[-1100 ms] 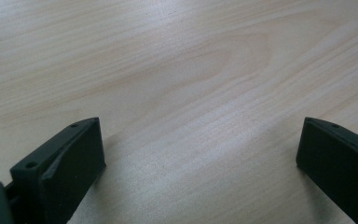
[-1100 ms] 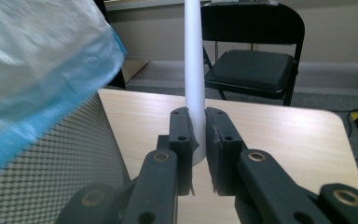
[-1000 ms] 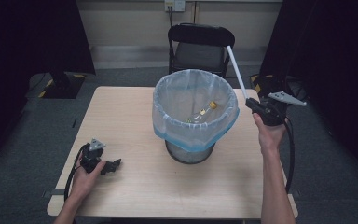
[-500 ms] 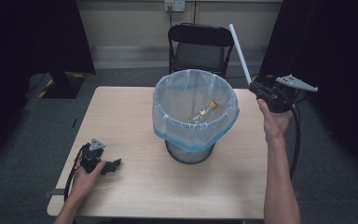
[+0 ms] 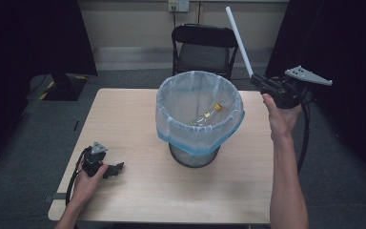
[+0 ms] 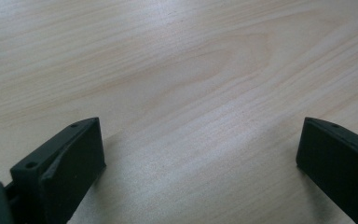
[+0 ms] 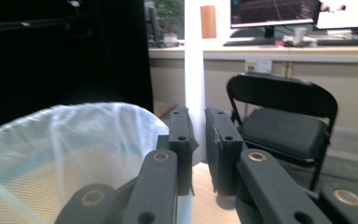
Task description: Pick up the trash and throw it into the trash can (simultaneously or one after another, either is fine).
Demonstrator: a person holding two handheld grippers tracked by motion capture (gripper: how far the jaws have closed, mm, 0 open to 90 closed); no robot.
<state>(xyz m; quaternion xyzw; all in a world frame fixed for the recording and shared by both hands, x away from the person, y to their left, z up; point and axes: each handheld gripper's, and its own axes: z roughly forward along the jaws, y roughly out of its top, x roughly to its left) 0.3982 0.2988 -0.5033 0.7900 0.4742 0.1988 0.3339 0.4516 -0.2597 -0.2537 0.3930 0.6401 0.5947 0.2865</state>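
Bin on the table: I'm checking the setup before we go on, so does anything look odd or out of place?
Nothing looks spilled or damaged. The bin stands upright, its liner folded over the rim, a small bottle lying inside. The right gripper holds a white tube upright beside it.

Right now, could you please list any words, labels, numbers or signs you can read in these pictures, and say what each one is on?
No text is legible.
Monitors behind the chair: graphs and lines show, too small and blurred to read.
Bottle in the bin: any label is too small to read.
Tube in the right gripper: plain white, no marking visible.
Left gripper, table: no text visible.
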